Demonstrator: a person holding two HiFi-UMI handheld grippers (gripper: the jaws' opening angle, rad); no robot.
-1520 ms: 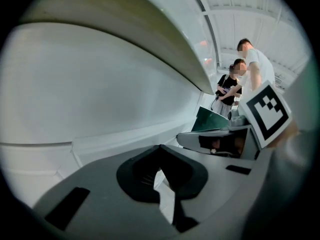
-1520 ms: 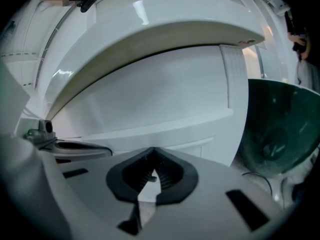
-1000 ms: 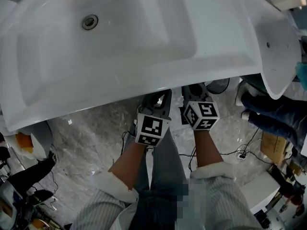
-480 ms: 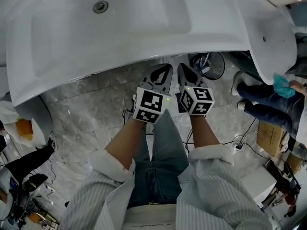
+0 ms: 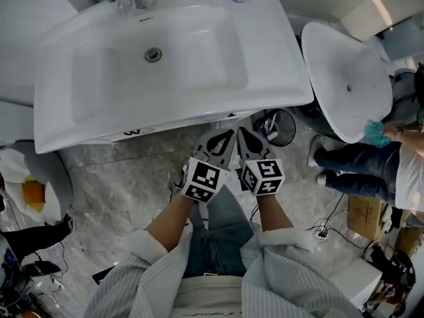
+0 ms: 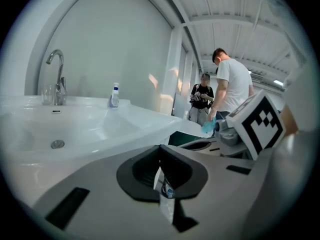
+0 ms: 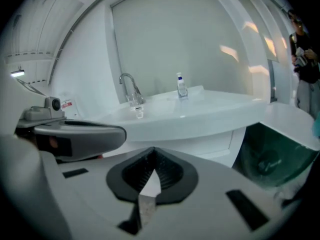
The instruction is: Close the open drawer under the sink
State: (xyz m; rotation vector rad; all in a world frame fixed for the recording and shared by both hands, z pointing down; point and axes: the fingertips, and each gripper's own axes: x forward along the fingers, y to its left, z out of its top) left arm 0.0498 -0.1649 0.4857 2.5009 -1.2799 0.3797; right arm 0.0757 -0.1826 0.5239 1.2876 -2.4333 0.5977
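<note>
Left gripper [image 5: 229, 135], right gripper [image 5: 242, 133] farther from sink [image 5: 278, 78]

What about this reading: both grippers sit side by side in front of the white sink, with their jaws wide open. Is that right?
Not quite. The jaws are not wide open. The left gripper and right gripper do sit side by side in front of the white sink, as the head view shows, but each gripper view shows its jaws closed together with nothing between them.

Head view looks steeply down; gripper views share the sink [image 5: 265, 65].
</note>
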